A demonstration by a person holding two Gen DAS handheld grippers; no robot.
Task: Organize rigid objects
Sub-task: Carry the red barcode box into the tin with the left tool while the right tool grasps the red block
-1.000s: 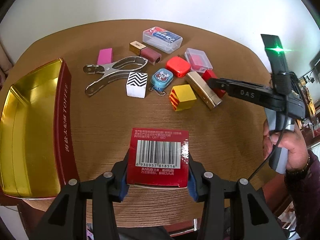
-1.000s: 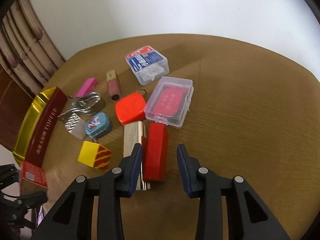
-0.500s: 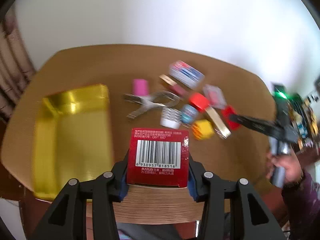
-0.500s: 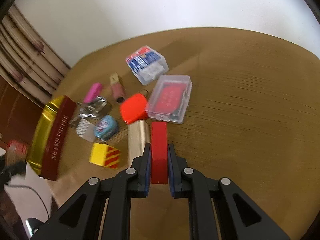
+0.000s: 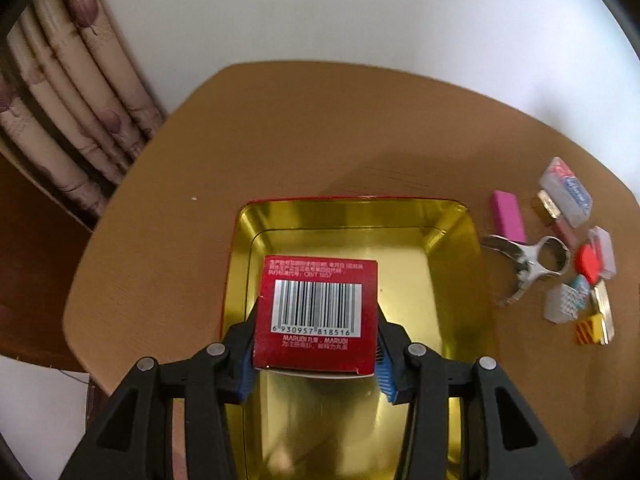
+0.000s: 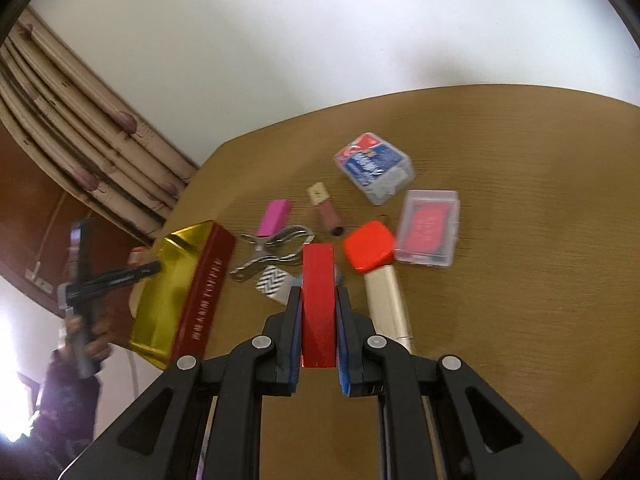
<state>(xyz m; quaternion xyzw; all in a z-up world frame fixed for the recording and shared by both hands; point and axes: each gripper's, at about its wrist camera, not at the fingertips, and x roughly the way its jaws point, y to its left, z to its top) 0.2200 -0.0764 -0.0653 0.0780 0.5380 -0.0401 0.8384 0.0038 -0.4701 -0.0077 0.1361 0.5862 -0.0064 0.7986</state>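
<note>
**Two items gripped, tin has nothing in it yet**

The left tongs (image 5: 316, 340) are closed on a red cardboard box with a barcode label (image 5: 316, 312), and hold it above the gold metal tin with red outer walls (image 5: 448, 264). The tin inside looks bare, as far as the box and tongs let me see; the box is not yet put down.

The right tongs (image 6: 318, 336) are narrow, clamped on a red rectangular block (image 6: 318, 304), which is lifted over the wooden bench (image 6: 520, 280) w/ the tin to its left.

Left to sort, still lying on the bench in one cluster beside the tin:
- pink eraser-like bar (image 6: 274, 216)
- metal clamp (image 6: 272, 252)
- black-white zigzag cube (image 6: 272, 282)
- dark-pink tube with gold cap (image 6: 326, 212)
- red rounded square case (image 6: 370, 246)
- gold ribbed bar (image 6: 386, 304)
- clear plastic box w/ red insert (image 6: 428, 228)
- clear box w/ blue-red label (image 6: 374, 166)
- yellow-red striped cube (image 5: 590, 330)
- small teal thing, partly hidden.

My judgement: task is at early stage, approx. two of about a dozen items are in hand, none is placed.
</note>
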